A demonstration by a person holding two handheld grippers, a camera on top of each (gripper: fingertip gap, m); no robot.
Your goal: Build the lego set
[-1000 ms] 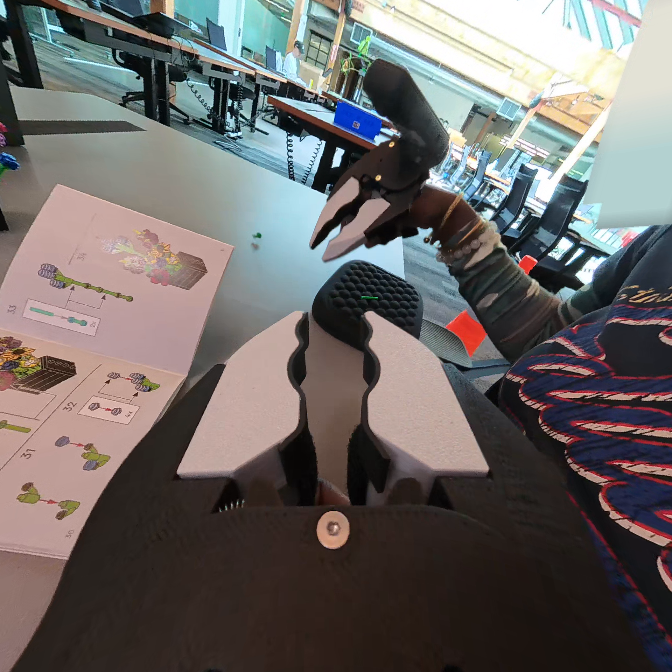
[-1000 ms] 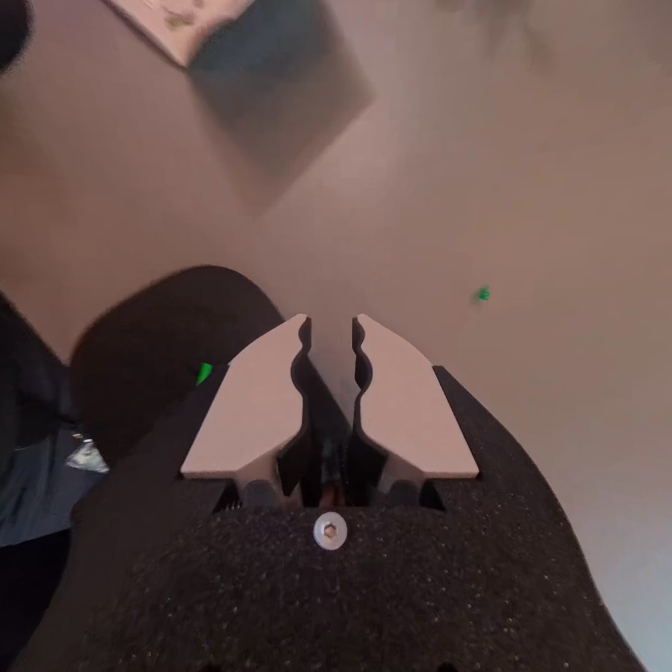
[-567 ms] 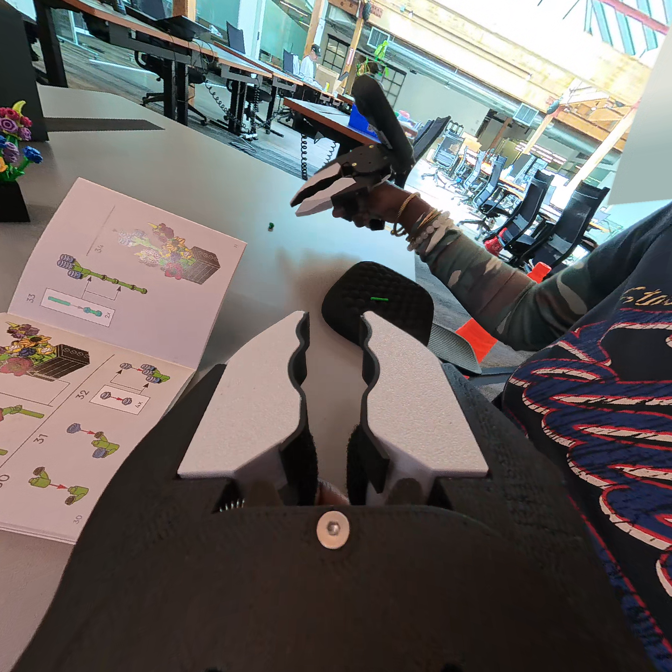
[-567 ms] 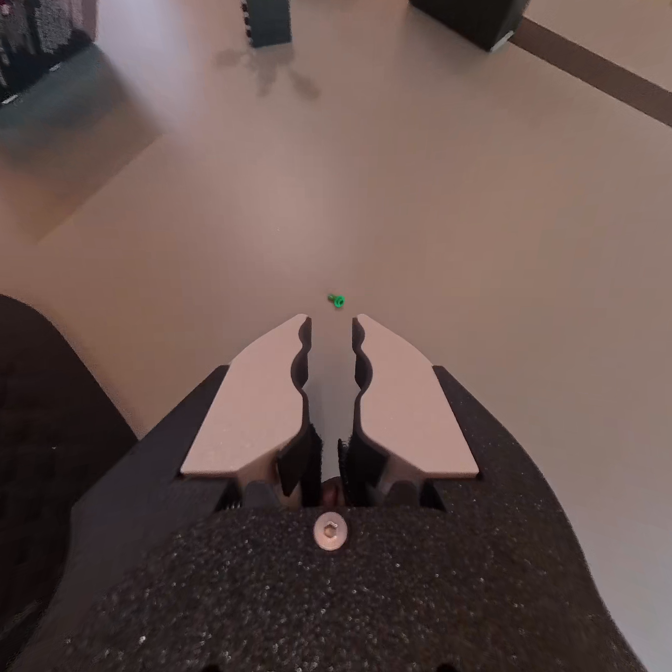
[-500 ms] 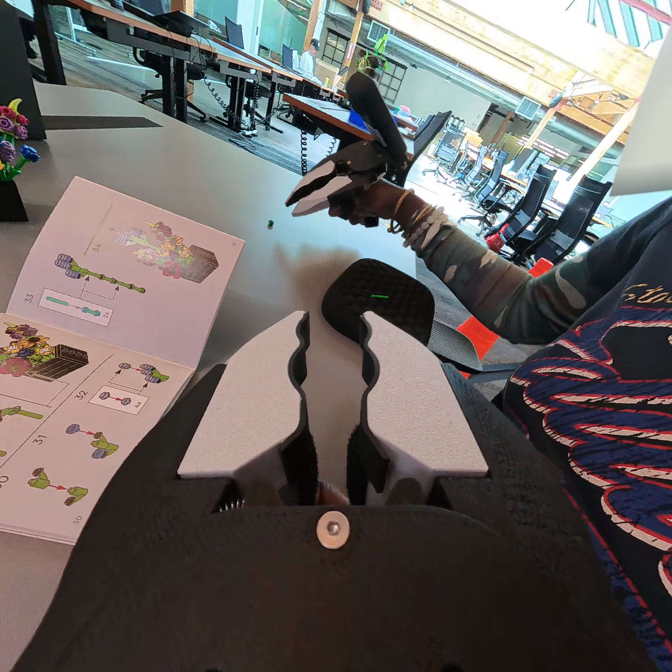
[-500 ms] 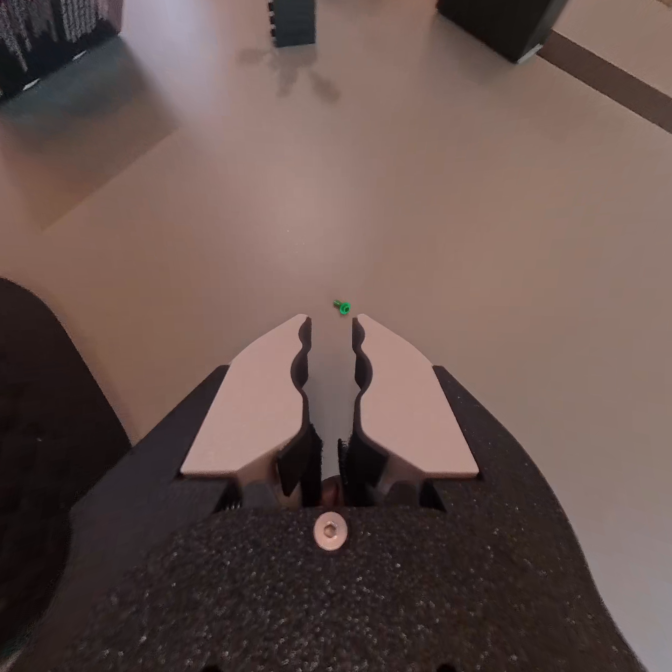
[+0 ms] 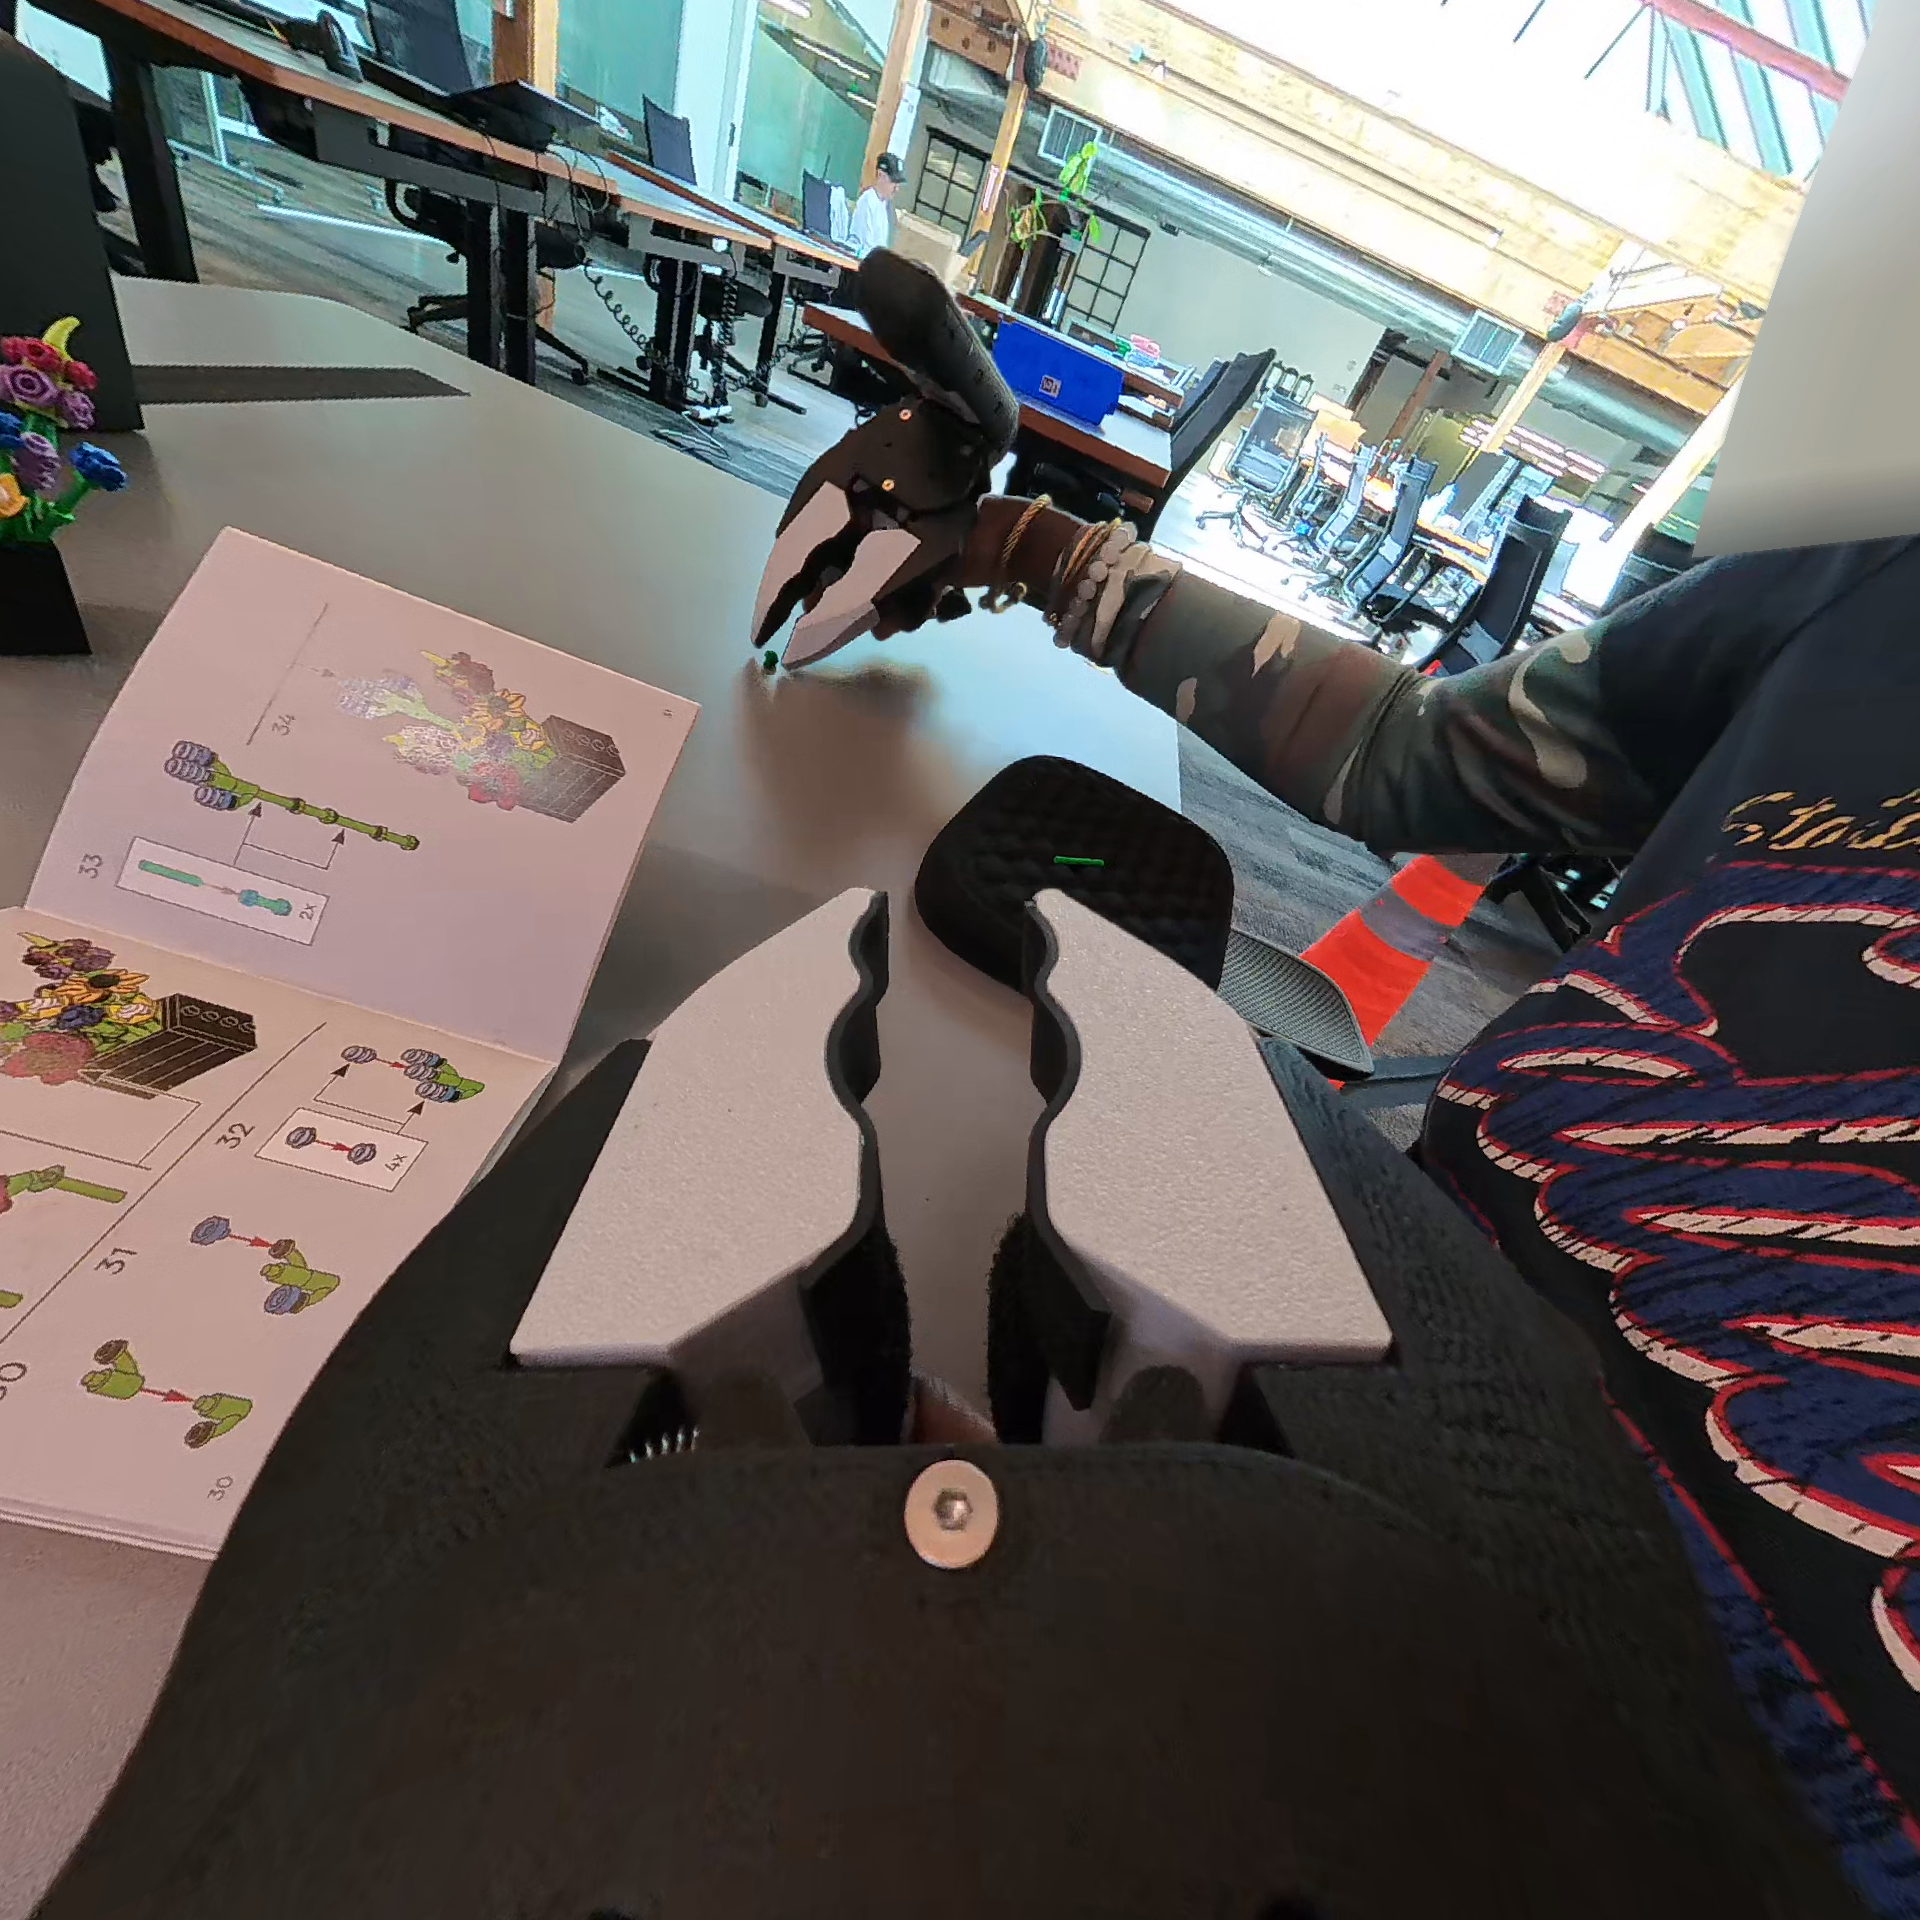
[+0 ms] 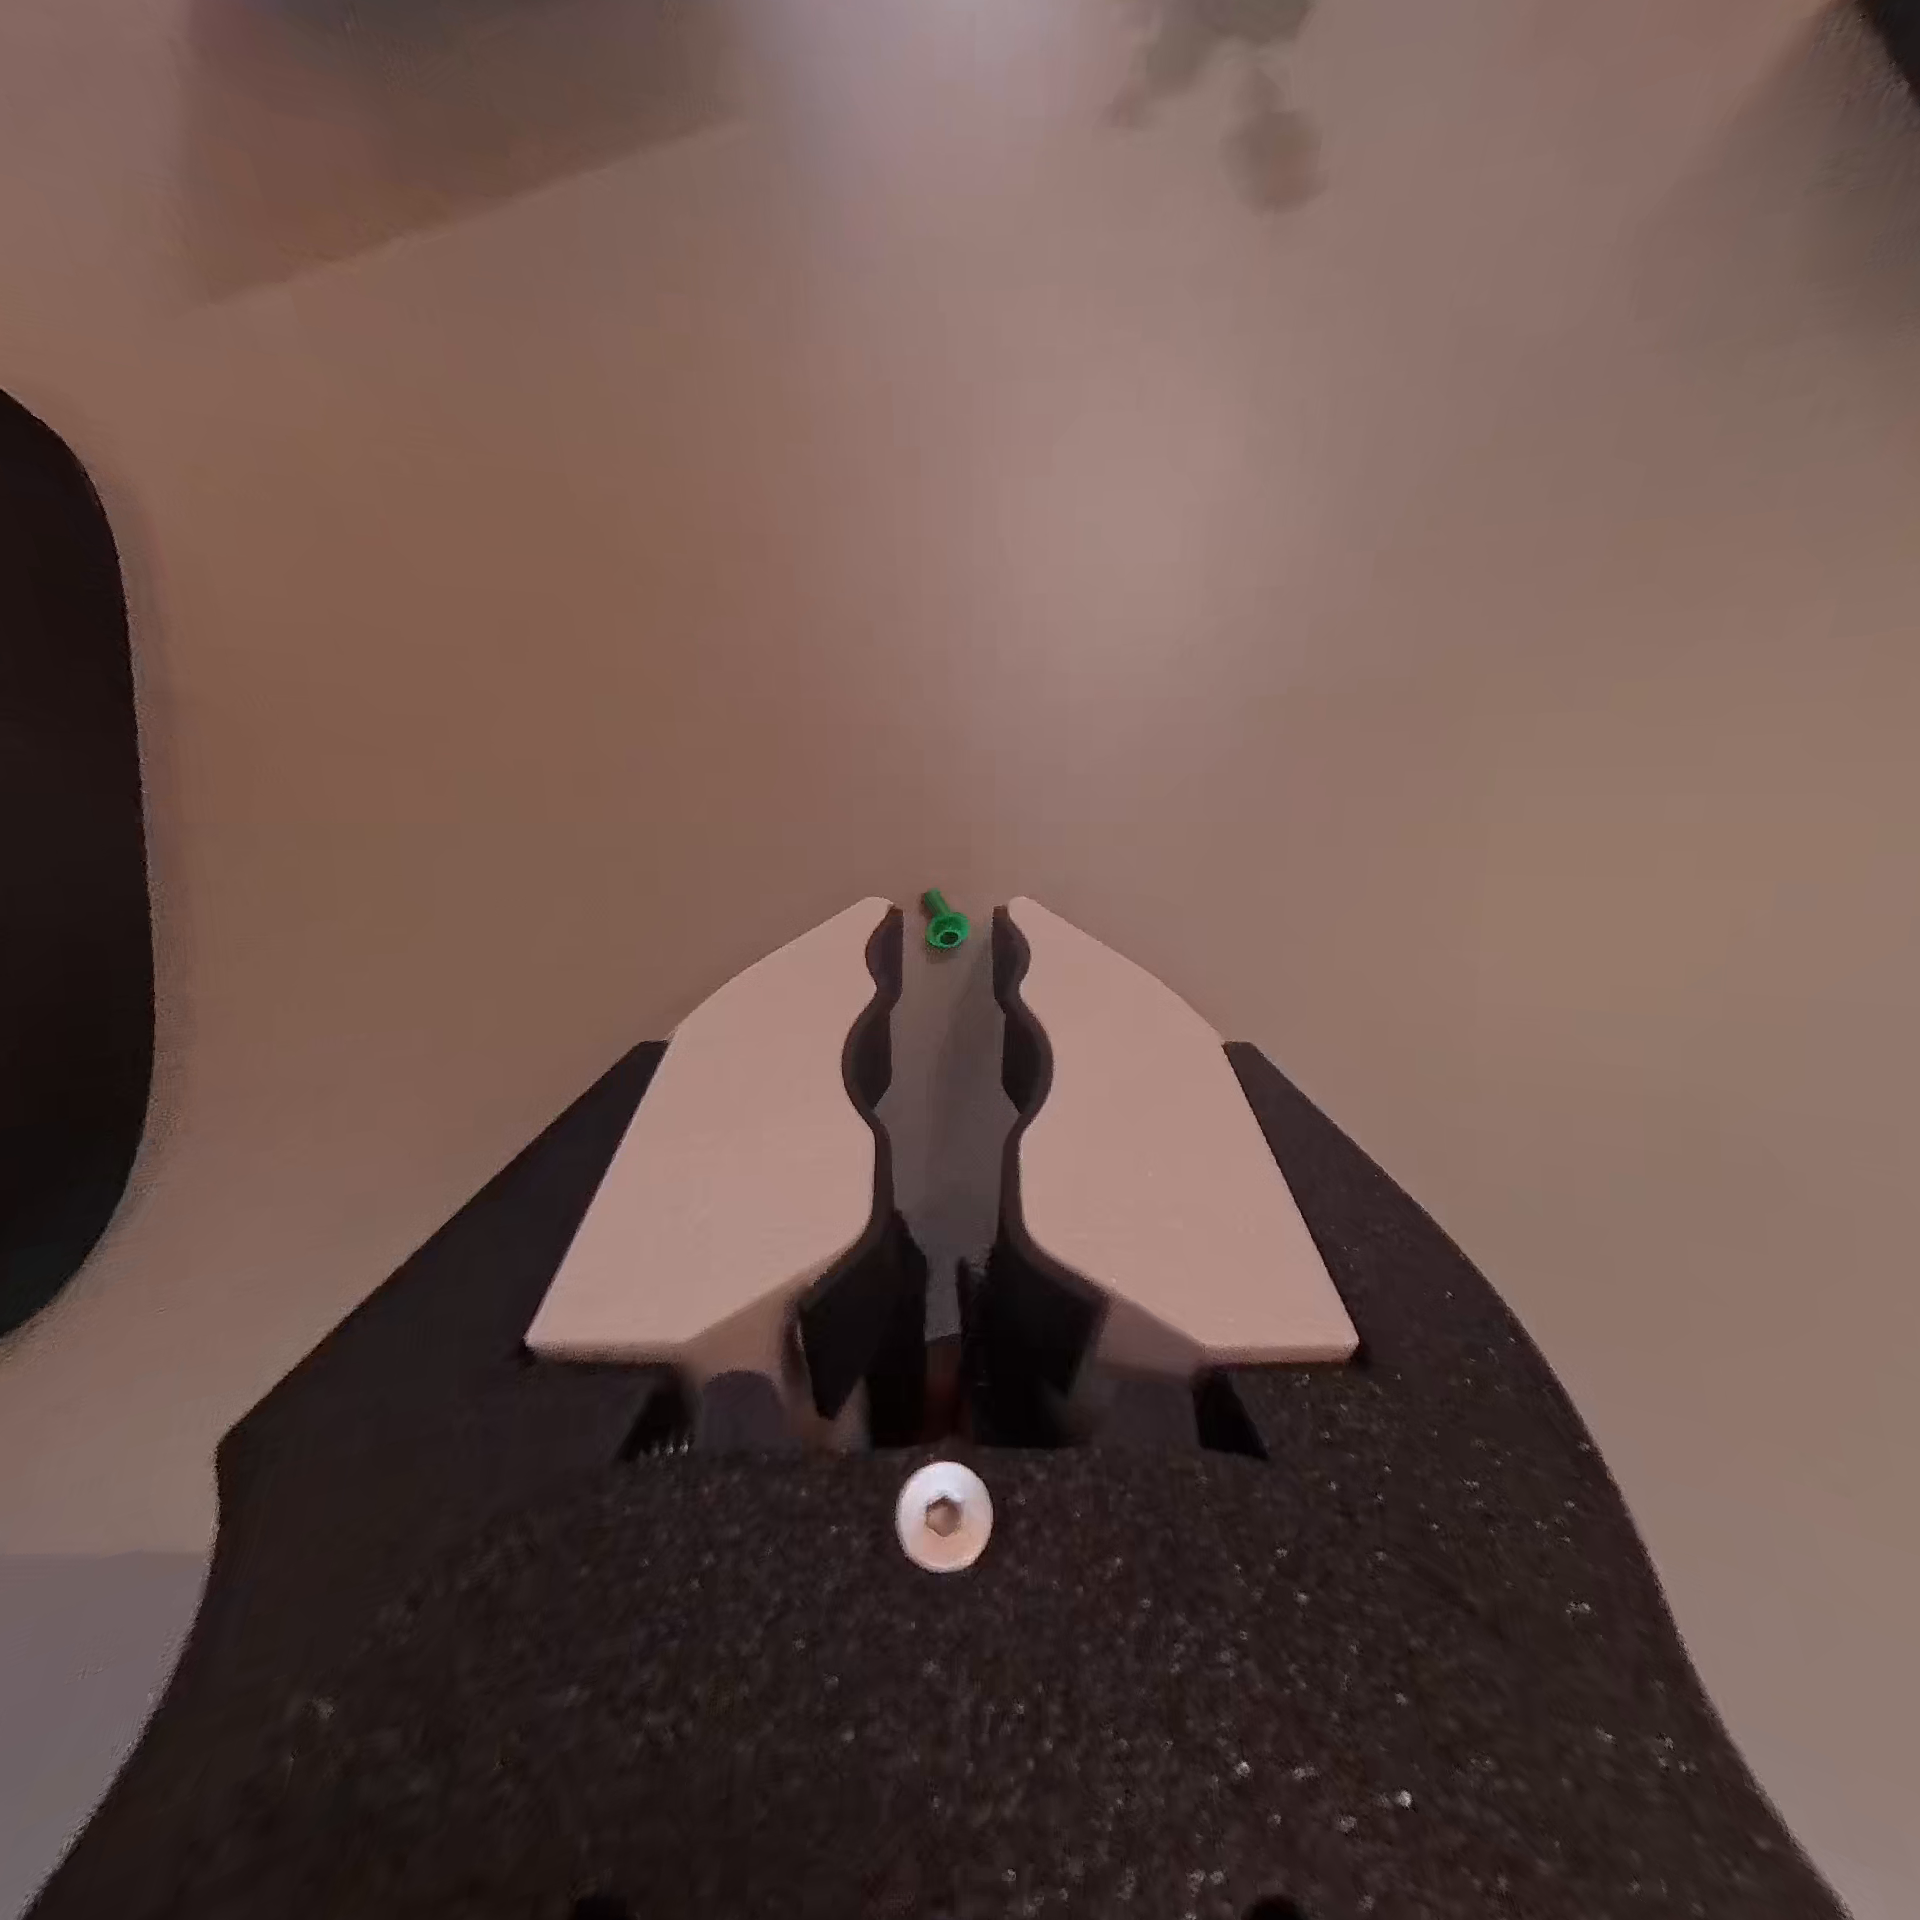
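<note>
Because the tiny green plastic lego peg lying on the smooth grey bench is so light and slick, you should expect it to skate or flick away at the slightest sideways nudge. It sits right at the tips of your right tool, between the two pale fingers, flared round head toward you and thin stem pointing away. That tool is released, with a narrow gap and nothing gripped. Judging by the shape, the head is the better place to pinch; the stem looks too thin to hold steady. The piece is stiff, so a gentle close should do.

Around the right tool the bench is bare, giving you free room on every side. Your left tool is also released and empty, held back near you; just ahead of it lies a black textured pad carrying a thin green rod, with the open instruction booklet off to its left.
</note>
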